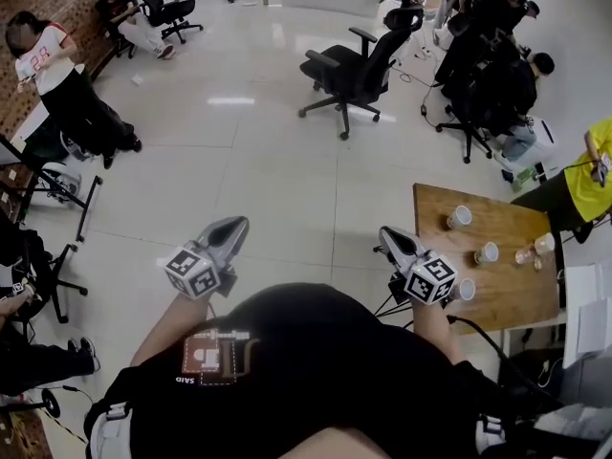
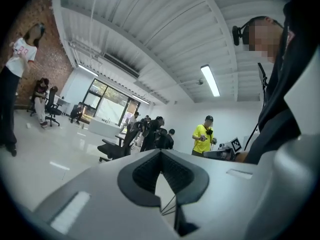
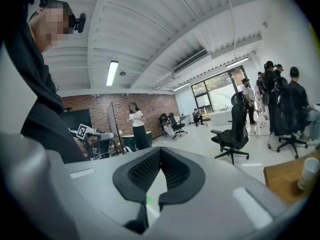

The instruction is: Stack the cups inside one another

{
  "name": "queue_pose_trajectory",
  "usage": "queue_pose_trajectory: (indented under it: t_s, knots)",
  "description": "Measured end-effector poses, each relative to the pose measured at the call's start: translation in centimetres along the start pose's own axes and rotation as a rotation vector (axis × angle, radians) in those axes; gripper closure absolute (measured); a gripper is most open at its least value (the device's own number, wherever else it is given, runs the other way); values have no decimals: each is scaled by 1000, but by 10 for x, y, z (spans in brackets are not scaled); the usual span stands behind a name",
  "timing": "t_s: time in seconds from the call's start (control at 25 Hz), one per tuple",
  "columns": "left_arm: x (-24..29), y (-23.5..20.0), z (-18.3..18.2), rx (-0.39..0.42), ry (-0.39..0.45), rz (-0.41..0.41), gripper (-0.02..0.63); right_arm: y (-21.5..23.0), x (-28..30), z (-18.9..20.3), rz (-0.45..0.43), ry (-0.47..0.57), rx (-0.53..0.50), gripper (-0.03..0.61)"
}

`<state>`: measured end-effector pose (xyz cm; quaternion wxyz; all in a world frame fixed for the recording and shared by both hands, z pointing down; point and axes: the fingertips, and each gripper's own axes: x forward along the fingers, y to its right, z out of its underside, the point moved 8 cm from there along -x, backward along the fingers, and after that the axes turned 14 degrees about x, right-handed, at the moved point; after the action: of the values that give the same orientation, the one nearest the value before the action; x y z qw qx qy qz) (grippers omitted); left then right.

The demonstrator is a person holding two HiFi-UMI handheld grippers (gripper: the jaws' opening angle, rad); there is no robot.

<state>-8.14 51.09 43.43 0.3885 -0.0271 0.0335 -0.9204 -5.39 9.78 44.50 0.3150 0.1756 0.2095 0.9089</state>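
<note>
The left tongs [image 1: 229, 228] and the right tongs [image 1: 390, 237] are both clenched with nothing between them, held out before the person over the floor. The cups [image 1: 487, 252] stand unstacked and apart from one another on the wooden bench [image 1: 507, 304], to the right of the right tongs, none touched.

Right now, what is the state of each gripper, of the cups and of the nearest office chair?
left gripper: shut, holds nothing, over the floor.
right gripper: shut, holds nothing, near the table's edge.
cups: spread apart on the table, none inside another.
office chair: upright, nobody sitting in it.
</note>
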Motion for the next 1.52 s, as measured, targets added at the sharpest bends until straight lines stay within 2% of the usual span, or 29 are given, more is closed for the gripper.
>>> queue_pose_trajectory:
  t_s: [0.16,0.36,0.52,0.68,0.92,1.12,1.2,1.32,1.52]
  knots:
    - [58,-5,-13,-34,21,-81,614,61,34,-52,-70,-38,0,565]
    - [110,-35,-22,-2,32,-114,614,108,76,-91,-108,-54,-16,565]
    - [147,-69,-22,-15,13,-82,614,131,93,-92,-66,-49,6,565]
    - [198,-127,-25,-20,18,5,614,145,124,-106,25,-19,22,565]
    - [277,-194,-29,-3,-12,239,614,139,150,-110,190,67,54,565]
    - [345,-192,-19,14,-52,499,614,125,122,-99,396,159,113,565]
    - [379,-172,-12,6,-70,621,614,120,92,-85,505,207,151,565]
    - [426,-118,-1,2,-96,793,614,113,34,-66,652,293,205,565]
    - [486,18,7,29,-112,1057,614,97,-77,-26,864,427,247,565]
